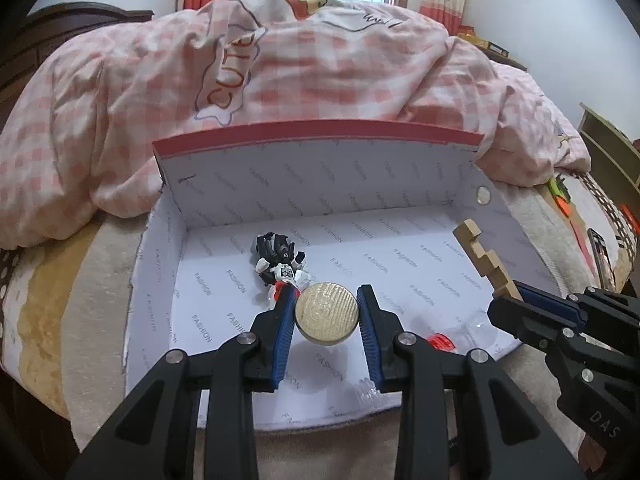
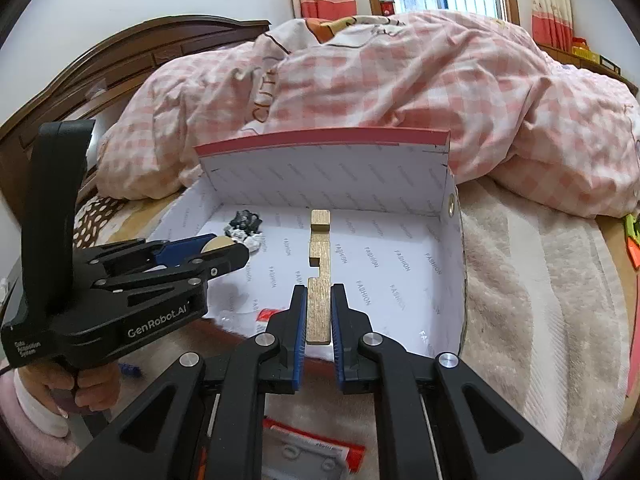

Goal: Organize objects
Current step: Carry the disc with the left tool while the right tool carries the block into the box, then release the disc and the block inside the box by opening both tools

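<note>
My left gripper (image 1: 327, 298) is shut on a round gold disc (image 1: 327, 314), held above the floor of a white cardboard box (image 1: 320, 184) printed with "FASHION". Just beyond the disc a black, white and red toy figure (image 1: 280, 262) lies on the box floor. My right gripper (image 2: 319, 294) is shut on a notched wooden block (image 2: 320, 276), which sticks out forward over the box (image 2: 400, 272). In the left wrist view the right gripper (image 1: 508, 298) and its wooden block (image 1: 486, 260) hang over the box's right side. The right wrist view shows the left gripper (image 2: 222, 250) with the disc (image 2: 216, 245) at left.
The box sits on a bed with a beige fleece cover (image 2: 540, 280). A pink checked quilt (image 1: 280, 68) is piled behind it. A clear plastic piece (image 1: 478, 326) and a small red item (image 1: 440, 341) lie by the box's front edge. A red-and-white packet (image 2: 316, 452) lies nearer me.
</note>
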### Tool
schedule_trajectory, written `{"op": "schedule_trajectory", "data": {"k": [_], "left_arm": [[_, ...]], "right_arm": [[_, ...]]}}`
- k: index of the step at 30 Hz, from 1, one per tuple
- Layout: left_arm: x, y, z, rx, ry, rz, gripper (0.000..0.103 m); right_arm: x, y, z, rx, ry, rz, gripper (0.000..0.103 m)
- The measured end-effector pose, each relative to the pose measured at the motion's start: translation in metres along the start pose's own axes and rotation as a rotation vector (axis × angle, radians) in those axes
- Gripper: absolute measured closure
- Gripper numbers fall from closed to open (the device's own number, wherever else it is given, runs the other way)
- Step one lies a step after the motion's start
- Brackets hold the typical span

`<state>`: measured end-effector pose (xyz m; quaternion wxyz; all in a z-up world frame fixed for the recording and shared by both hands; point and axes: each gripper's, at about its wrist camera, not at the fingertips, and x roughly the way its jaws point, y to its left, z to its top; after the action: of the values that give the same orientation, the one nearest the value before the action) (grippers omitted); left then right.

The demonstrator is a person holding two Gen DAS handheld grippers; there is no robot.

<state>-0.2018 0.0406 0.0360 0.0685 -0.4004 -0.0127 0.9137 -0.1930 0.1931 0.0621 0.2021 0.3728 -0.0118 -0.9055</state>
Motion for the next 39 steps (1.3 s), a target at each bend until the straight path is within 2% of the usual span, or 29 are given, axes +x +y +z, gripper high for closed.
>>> {"op": "schedule_trajectory", "data": {"k": [23,25,29,39], "left_arm": [[0.014,-0.002,0.005,0.010,-0.010,0.041,0.072],[0.014,-0.002,0.004,0.011,-0.010,0.038,0.069],[0.017,-0.005,0.004,0.017,-0.002,0.044,0.047],[0.016,-0.010,0.003,0.029,-0.002,0.073,0.045]], "right_arm": [[0.034,-0.009,0.006,0.012,0.061,-0.025,0.090],[0.034,-0.011,0.007,0.023,0.056,-0.018,0.090],[0.033,-0.011,0.008,0.027,0.054,-0.012,0.090],[0.027,-0.006,0.007,0.006,0.038,-0.015,0.089]]}}
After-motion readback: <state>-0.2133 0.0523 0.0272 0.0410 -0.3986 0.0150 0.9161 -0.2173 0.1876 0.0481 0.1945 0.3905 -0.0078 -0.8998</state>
